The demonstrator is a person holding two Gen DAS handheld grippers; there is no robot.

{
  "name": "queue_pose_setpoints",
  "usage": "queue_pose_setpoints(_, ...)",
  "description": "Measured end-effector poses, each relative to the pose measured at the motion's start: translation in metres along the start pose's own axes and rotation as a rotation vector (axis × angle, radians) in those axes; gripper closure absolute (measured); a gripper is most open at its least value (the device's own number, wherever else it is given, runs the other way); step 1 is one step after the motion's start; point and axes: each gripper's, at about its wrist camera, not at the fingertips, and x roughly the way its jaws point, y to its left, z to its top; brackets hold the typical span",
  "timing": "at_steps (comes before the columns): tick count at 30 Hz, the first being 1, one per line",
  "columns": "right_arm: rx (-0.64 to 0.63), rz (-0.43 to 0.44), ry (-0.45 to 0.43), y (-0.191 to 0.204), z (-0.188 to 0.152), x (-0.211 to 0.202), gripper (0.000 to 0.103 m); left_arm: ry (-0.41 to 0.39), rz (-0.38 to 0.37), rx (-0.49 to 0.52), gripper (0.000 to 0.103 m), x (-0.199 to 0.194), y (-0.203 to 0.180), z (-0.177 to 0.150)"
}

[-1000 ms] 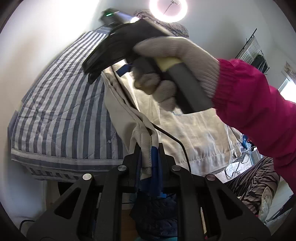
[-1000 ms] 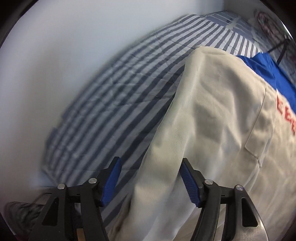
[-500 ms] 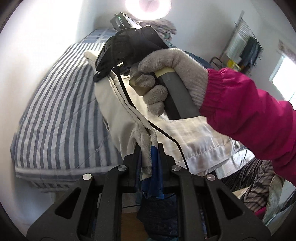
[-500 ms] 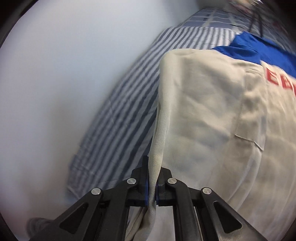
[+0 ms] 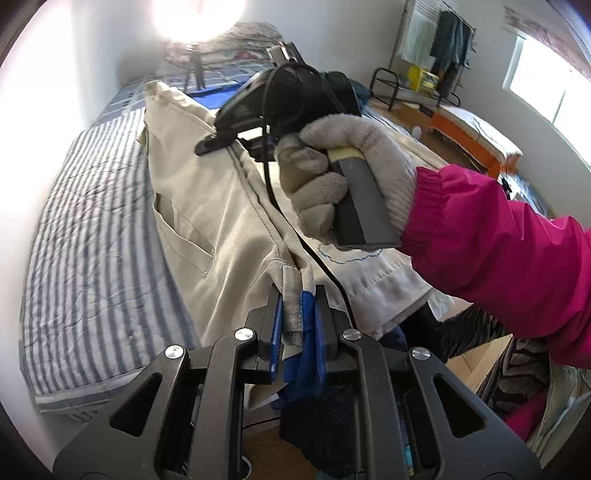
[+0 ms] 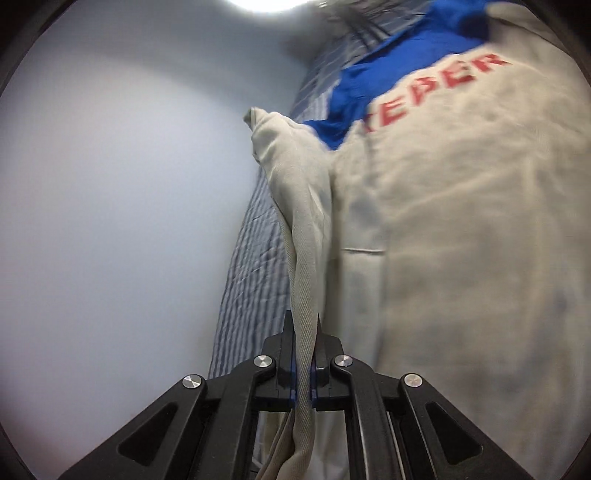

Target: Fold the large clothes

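A large beige garment (image 5: 207, 206) with a blue collar part and red lettering (image 6: 436, 92) lies on a striped bed (image 5: 85, 236). My left gripper (image 5: 297, 325) is shut on the garment's hem corner at the bed's near edge. My right gripper (image 6: 303, 362) is shut on a bunched beige edge (image 6: 303, 258) and holds it lifted. In the left wrist view the right gripper's black body (image 5: 291, 99), held by a gloved hand (image 5: 343, 177), sits over the garment's far part.
A white wall (image 6: 122, 206) runs along the bed's left side. A bright ring lamp (image 5: 199, 14) stands at the bed's head. An orange bench (image 5: 469, 136), a rack and a window are at the right. Dark clothes (image 5: 321, 413) lie below the bed edge.
My right gripper closed on the garment's edge and has lifted it up and toward the head of the bed. My left gripper stays shut on the hem; the fabric between is pulled straighter.
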Motion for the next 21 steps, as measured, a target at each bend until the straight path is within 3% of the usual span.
queue_pose_setpoints(5,0.084,-0.064,0.033,-0.035,-0.004,0.003,0.101,0.065,-0.021,0.016,0.09,0.023,-0.007,0.002)
queue_pose_setpoints(14,0.002,-0.21,0.096,-0.028,-0.001,0.022,0.1,0.098,-0.111,0.009,0.088,0.021,-0.012,-0.004)
queue_pose_setpoints(18,-0.097,-0.31,0.148,-0.015,0.004,0.008,0.081,0.089,-0.185,-0.02,0.088,-0.004,-0.001,-0.013)
queue_pose_setpoints(21,-0.221,-0.394,0.123,0.006,0.004,-0.017,0.079,0.057,-0.186,-0.076,0.088,-0.026,0.021,-0.018)
